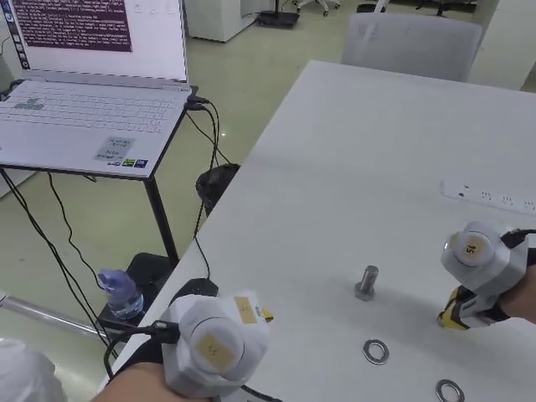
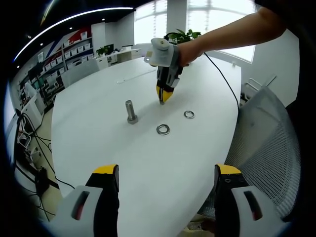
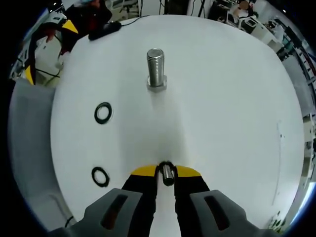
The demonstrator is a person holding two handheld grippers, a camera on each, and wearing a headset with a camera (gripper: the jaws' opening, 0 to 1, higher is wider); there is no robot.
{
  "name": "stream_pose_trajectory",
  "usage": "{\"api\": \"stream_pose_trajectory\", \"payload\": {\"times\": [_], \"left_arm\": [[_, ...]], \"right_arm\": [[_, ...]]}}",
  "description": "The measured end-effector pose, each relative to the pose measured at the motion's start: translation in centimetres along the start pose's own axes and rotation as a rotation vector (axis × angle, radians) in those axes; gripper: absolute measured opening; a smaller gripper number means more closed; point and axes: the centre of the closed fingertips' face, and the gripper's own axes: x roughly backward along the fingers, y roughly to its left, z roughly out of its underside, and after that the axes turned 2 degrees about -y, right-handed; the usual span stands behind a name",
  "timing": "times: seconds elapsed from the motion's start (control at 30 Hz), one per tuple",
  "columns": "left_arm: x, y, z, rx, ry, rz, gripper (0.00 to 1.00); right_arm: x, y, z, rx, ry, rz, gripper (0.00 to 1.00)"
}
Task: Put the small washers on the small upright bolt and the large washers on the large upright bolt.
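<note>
Right gripper view: right gripper (image 3: 166, 170) is pinching the small bolt (image 3: 168, 176), so releasing slowly, vertically, is looking wise. Left gripper (image 2: 166, 170) is gaping wide.

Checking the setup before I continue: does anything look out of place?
Nothing spilled or damaged. The small bolt is not standing free: the right gripper pinches it at the table. The large bolt stands upright, both washers lie flat beside it.

Head view peers down over the table (image 1: 352, 167) from its near edge; the gripper views sit low at opposite sides, both catching the upright bolt (image 2: 131, 111).
</note>
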Motion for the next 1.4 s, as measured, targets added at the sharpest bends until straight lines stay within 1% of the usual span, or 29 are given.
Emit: {"api": "stream_pose_trajectory", "payload": {"times": [0.07,0.4,0.47,0.7,0.87,1.03,1.23,1.37,1.4], "left_arm": [[0.0,0.0,0.0,-0.001,0.001,0.001,0.78],[0.0,0.0,-0.2,-0.002,0.000,0.002,0.77],[0.1,0.1,-0.3,-0.002,-0.001,0.000,0.78],[0.0,0.1,-0.2,-0.001,-0.004,-0.002,0.77],[0.0,-0.1,-0.1,0.000,-0.003,-0.002,0.77],[0.0,-0.3,-0.1,-0.002,-0.002,0.000,0.77],[0.3,-0.1,-0.5,-0.003,-0.013,-0.007,0.77],[0.5,0.0,-0.8,-0.007,-0.020,-0.011,0.78],[0.5,0.0,-0.8,-0.006,-0.021,-0.011,0.78]], "right_arm": [[-0.1,-0.2,0.1,-0.006,0.000,0.000,0.13],[-0.3,-0.3,0.1,-0.006,-0.002,-0.004,0.14],[-0.3,-0.3,0.0,-0.015,-0.004,-0.008,0.16],[-0.3,-0.1,-0.3,-0.010,-0.010,-0.005,0.22],[-0.2,-0.1,-0.3,-0.006,-0.010,-0.004,0.23],[0.3,-0.2,-0.5,-0.004,-0.018,0.002,0.23],[1.0,-0.2,-1.7,0.025,-0.047,0.008,0.25],[1.6,0.2,-3.3,0.055,-0.071,0.010,0.25],[1.6,0.0,-3.6,0.063,-0.076,0.010,0.25]]}}
